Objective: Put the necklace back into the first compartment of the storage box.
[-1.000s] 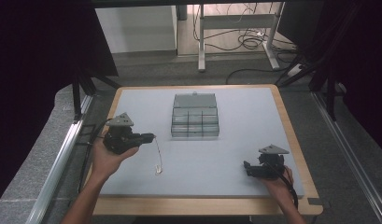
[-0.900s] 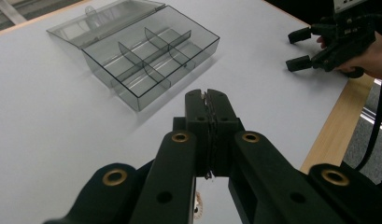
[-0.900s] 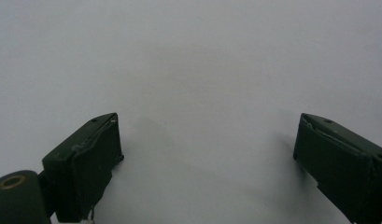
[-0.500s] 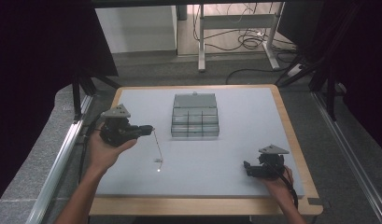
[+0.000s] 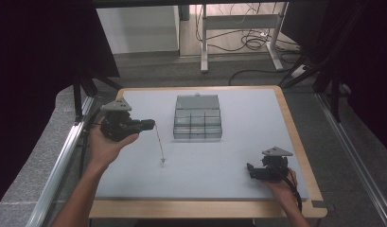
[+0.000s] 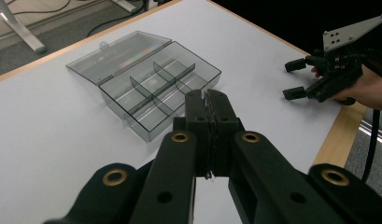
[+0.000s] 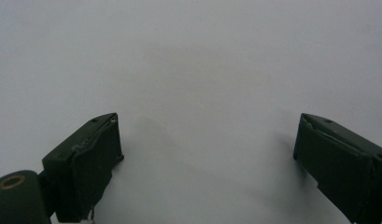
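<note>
i see my left gripper [image 5: 151, 124] up on the left side of the high view, lifted off the table [image 5: 257, 123], and it has gone higher and a bit farther up the frame than it was a moment ago. its jaws are squeezed tight together on the top end of a thin chain [image 5: 159, 143], maybe a necklace. the chain hangs down from the jaws in a slanted line, and its little end piece [image 5: 162, 162] sits low near the middle of the frame, touching or almost touching the table, i cannot tell which. a second ago the chain lay in a loose curl by the gripper, and now it is pulled out long and straight. so i think the pick up worked. in the left gripper view the jaws are pressed shut in the middle, and a tiny bit of chain [image 6: 208, 174] peeks out under them. past them, in the upper left, is the clear box [image 6: 151, 86] with its lid open flat and small empty rooms inside. i guess the chain goes in one of those rooms next, but no one told me the job. my right gripper [image 5: 251, 172] rests low on the right, in the same spot as before. its jaws are wide apart with nothing between them, just plain table.
</note>
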